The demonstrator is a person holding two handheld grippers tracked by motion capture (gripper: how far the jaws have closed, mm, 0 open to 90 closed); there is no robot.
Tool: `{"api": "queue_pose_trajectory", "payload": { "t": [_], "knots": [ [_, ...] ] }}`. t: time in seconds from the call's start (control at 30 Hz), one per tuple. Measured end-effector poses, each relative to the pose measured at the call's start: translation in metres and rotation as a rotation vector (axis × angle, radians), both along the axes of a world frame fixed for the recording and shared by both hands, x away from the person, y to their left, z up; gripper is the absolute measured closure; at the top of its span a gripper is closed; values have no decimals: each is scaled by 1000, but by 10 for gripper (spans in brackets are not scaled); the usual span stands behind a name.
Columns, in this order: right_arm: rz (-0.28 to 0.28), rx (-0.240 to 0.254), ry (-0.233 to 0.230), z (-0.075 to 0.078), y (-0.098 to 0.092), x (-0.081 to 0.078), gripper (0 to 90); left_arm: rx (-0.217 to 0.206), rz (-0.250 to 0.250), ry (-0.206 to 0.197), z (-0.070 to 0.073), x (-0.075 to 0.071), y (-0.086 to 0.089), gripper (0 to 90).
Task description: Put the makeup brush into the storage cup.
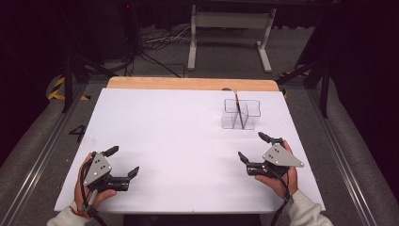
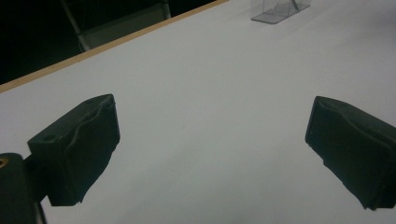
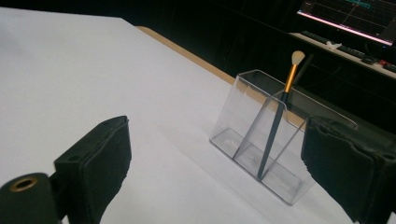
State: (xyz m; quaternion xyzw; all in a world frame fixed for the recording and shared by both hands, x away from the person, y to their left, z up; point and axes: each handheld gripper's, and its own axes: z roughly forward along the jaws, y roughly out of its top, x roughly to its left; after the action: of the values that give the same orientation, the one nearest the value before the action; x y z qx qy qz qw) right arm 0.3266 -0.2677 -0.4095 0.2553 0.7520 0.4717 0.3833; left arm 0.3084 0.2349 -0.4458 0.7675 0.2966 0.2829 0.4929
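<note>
Two grippers rest low on the white bench (image 1: 179, 141), both with jaws wide apart and holding nothing; the left gripper (image 1: 123, 162) sits well apart from the clear box (image 1: 241, 114); the right gripper (image 1: 253, 147) is near it; a brush (image 3: 278, 116) stands tilted inside the box.
</note>
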Motion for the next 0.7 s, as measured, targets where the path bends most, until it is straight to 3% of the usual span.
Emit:
{"api": "queue_pose_trajectory", "payload": {
  "t": [0.43,0.7],
  "knots": [
    [-23,-44,27,-11,-7,-11,73,-3,-7,2,0,1,-1,36],
    [-38,-38,45,-17,-14,-15,69,-9,-11,1,0,2,-1,36]
  ]
}}
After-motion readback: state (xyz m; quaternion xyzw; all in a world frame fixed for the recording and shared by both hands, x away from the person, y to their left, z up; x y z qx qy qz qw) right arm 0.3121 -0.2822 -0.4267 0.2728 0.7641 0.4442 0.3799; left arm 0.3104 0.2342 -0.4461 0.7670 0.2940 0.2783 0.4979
